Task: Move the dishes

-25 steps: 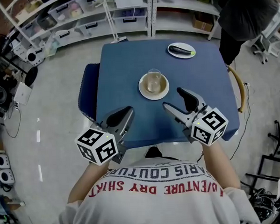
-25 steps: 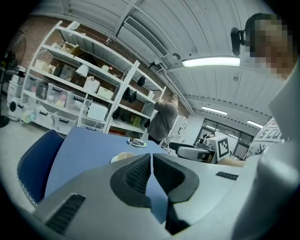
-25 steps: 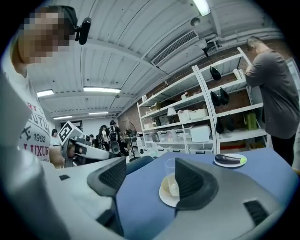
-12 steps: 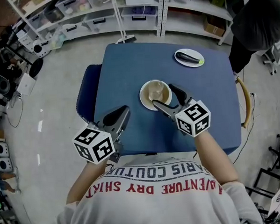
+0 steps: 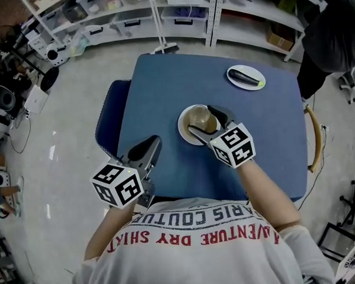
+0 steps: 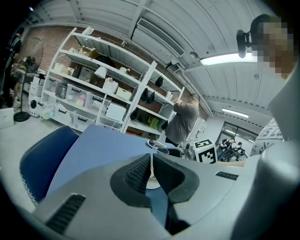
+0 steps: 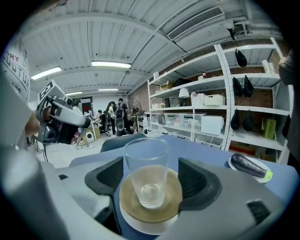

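Note:
A clear empty glass (image 5: pixel 200 116) stands on a white plate with a brown middle (image 5: pixel 182 121) in the centre of the blue table (image 5: pixel 162 80). My right gripper (image 5: pixel 202 119) is open; its jaws have just been opening. The glass (image 7: pixel 146 168) stands between them above the plate (image 7: pixel 140 221), and the pads are apart from the glass on both sides. My left gripper (image 5: pixel 149 143) hovers shut over the table's near left edge with nothing in it; in its own view the left gripper (image 6: pixel 151 161) points along the table.
A small white plate with a dark aubergine (image 5: pixel 246 77) lies at the far right corner. A blue chair (image 5: pixel 105 121) stands against the table's left side. Shelves with boxes (image 5: pixel 177 14) line the back. A person in dark clothes (image 5: pixel 338 29) stands at the far right.
My right gripper has moved forward and left from the near table edge until its jaws flank the glass on the plate. The left gripper has shifted slightly forward and stayed shut.

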The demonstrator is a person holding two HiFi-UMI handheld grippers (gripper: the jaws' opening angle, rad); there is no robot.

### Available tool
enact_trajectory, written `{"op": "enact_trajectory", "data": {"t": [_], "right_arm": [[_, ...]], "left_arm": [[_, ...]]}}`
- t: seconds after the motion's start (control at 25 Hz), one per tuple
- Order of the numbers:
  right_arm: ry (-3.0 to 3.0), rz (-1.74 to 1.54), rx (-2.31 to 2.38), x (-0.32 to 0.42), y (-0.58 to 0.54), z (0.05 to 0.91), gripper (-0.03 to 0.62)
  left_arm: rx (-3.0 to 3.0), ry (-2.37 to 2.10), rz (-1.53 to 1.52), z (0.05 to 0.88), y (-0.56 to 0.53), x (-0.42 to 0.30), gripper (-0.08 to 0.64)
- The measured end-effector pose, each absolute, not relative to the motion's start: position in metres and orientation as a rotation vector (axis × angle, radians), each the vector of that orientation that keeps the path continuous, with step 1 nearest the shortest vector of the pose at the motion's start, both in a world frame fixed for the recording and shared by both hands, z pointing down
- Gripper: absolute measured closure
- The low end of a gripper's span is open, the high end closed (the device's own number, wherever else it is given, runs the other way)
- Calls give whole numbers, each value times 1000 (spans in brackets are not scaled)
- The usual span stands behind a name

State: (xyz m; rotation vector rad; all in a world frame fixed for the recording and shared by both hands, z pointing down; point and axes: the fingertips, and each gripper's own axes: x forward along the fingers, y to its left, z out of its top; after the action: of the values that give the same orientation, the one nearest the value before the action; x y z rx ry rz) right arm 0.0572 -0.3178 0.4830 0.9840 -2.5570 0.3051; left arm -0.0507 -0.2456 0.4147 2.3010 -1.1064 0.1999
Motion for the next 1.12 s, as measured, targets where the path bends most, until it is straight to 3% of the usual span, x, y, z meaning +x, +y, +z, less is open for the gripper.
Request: {"op": "enact_trajectory", "data": {"t": [0.24, 0.36, 1.12], "right_arm": [[-2549, 288, 989, 56, -321, 489, 249], [-2546, 293, 986, 53, -321, 488, 305], [-2536, 275, 1007, 49, -320, 481, 308]], "left_arm": [[2289, -1124, 196, 420, -246, -52, 522], [2281, -1134, 197, 420, -247, -56, 522], [2286, -1109, 213, 425, -246, -56, 522]]}}
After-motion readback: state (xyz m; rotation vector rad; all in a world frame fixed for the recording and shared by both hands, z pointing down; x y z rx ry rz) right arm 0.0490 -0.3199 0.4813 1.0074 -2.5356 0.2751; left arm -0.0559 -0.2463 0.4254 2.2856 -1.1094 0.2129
